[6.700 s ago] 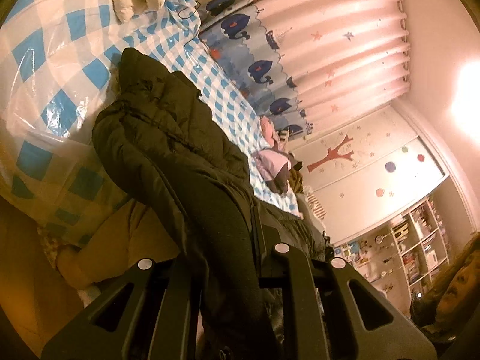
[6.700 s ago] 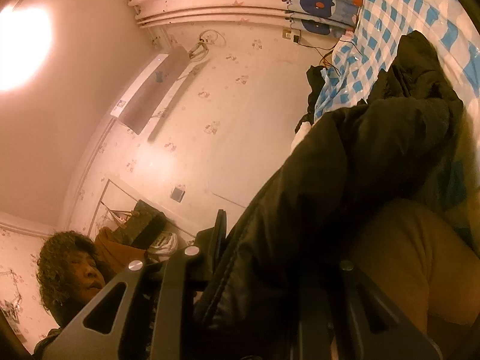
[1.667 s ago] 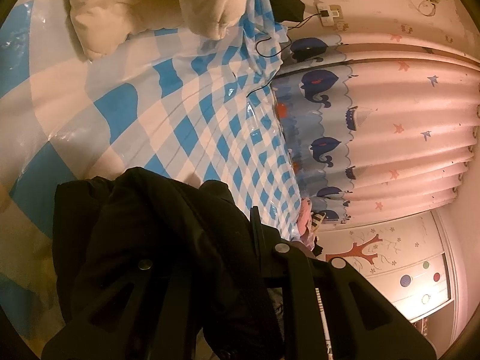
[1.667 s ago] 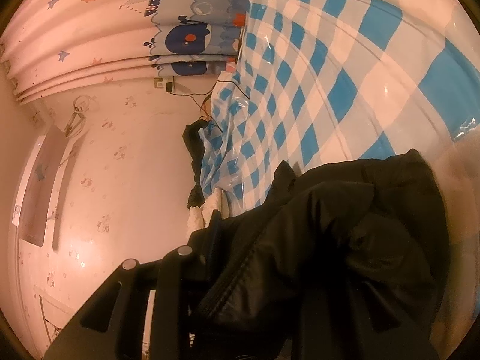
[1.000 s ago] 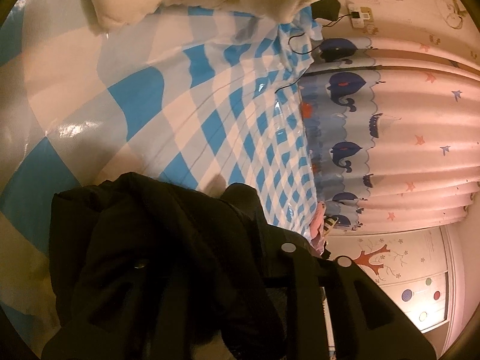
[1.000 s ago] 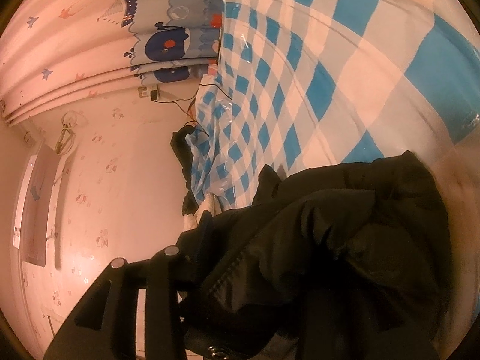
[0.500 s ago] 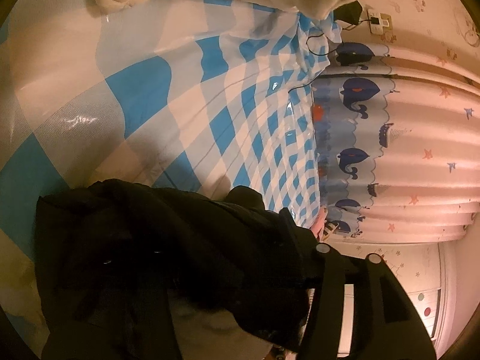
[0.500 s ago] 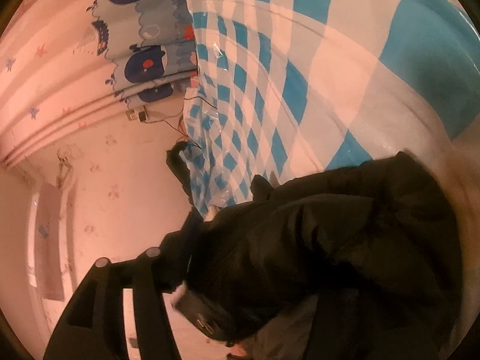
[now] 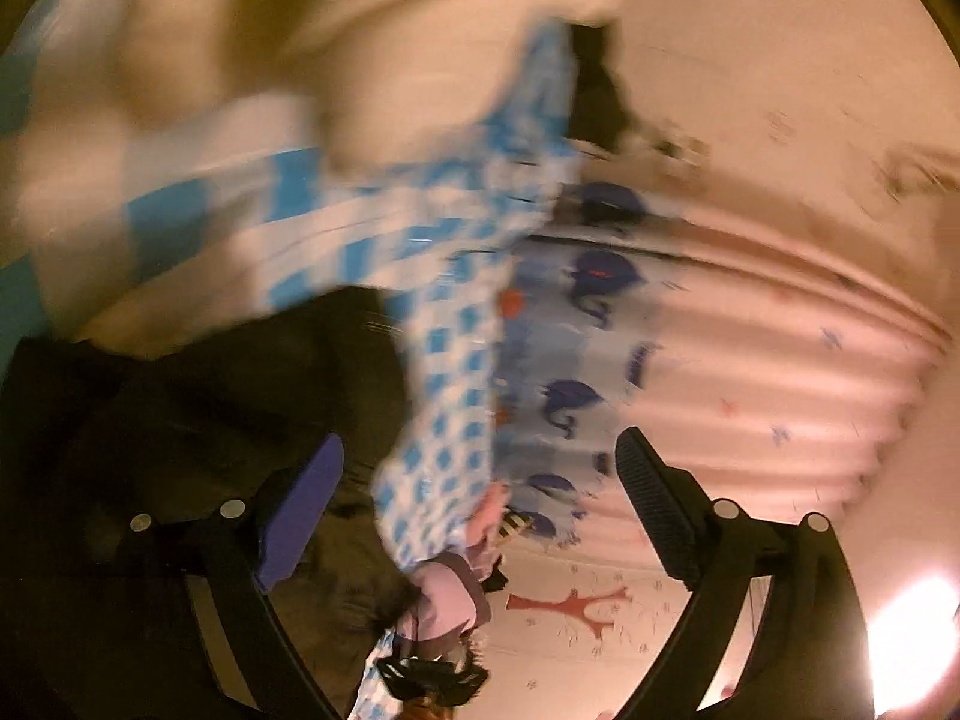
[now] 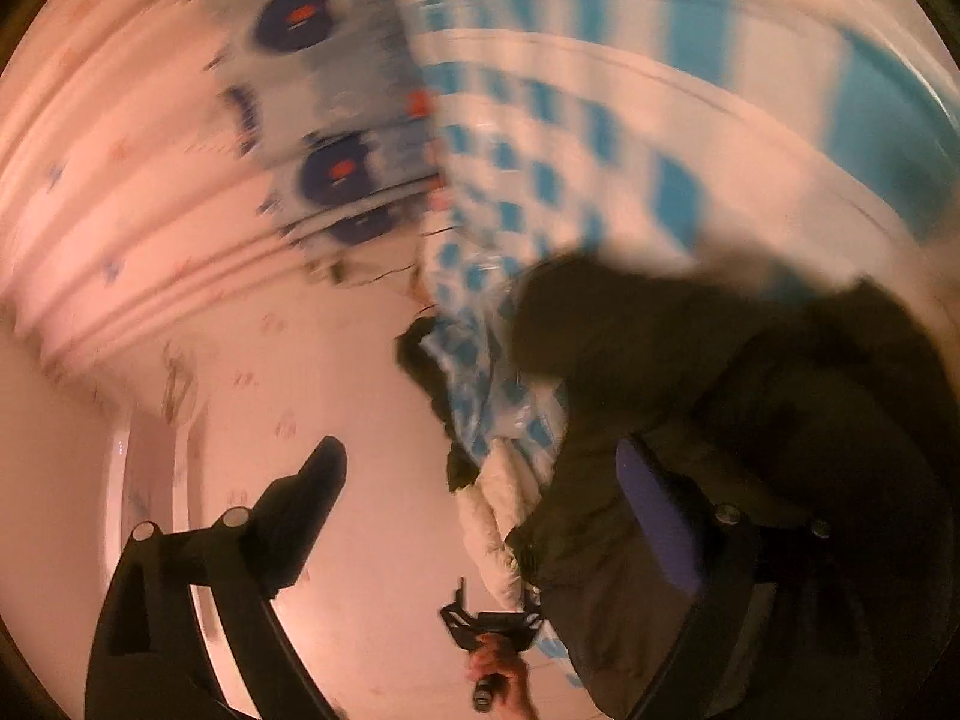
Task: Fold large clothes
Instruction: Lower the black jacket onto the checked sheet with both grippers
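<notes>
A large black padded jacket (image 9: 198, 420) lies bunched on the blue-and-white checked bed cover (image 9: 456, 276); it also shows in the right wrist view (image 10: 780, 420). My left gripper (image 9: 480, 504) is open and empty, its left finger beside the jacket's edge. My right gripper (image 10: 486, 516) is open and empty, its right finger against the jacket. The other hand-held gripper (image 10: 492, 624) shows small at the bottom of the right wrist view. Both views are motion-blurred.
A cream quilt (image 9: 372, 42) lies at the head of the bed. A whale-print curtain (image 9: 600, 324) hangs beyond the bed. Pink clothing (image 9: 444, 600) sits at the bed's far edge. A white padded item (image 10: 492, 516) lies beside the jacket.
Both grippers have opened and let go of the jacket, which now lies on the bed. Both have pulled back and swung fast, blurring the views.
</notes>
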Demonstrator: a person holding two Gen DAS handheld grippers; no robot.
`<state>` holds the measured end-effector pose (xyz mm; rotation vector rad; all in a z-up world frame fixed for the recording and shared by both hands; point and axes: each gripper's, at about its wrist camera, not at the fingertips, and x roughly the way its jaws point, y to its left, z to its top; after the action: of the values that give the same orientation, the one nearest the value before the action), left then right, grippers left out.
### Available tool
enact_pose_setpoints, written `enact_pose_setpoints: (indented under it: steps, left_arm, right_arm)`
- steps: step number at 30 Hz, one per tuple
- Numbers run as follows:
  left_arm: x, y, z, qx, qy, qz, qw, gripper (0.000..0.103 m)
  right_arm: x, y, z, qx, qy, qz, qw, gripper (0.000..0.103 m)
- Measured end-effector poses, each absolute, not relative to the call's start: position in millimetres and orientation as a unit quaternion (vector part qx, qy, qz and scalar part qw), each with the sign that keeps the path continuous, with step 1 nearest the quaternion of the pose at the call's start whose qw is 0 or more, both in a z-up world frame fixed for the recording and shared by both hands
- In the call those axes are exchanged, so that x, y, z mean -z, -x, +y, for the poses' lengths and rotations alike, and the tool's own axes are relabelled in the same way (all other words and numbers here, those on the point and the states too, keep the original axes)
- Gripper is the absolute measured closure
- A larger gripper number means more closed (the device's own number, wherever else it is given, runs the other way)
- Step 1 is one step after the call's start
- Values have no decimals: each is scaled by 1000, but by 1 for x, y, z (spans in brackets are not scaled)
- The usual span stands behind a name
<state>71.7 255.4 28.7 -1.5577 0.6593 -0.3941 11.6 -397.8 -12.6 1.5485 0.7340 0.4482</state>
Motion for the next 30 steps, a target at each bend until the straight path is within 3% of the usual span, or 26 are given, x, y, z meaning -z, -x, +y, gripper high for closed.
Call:
enact_pose_setpoints:
  steps: [6, 8, 12, 23, 27, 30]
  left_arm:
    - [-99, -40, 180, 307, 421, 348, 779, 15]
    - [-94, -36, 153, 310, 358, 371, 799, 15]
    - [-58, -56, 121, 268, 317, 409, 813, 15]
    - [39, -108, 106, 176, 262, 466, 827, 16]
    - [47, -110, 98, 158, 233, 479, 831, 17]
    - [27, -91, 112, 152, 258, 471, 830, 18]
  right_arm:
    - [-71, -9, -310, -203, -348, 398, 824, 11]
    - [-67, -16, -267, -179, -223, 428, 857, 11]
    - [-27, -35, -228, -137, -126, 474, 861, 11]
    - [71, -89, -245, -86, -172, 516, 835, 7]
    - [68, -93, -242, -84, -162, 544, 819, 7]
    - [36, -68, -258, -98, -205, 519, 824, 8]
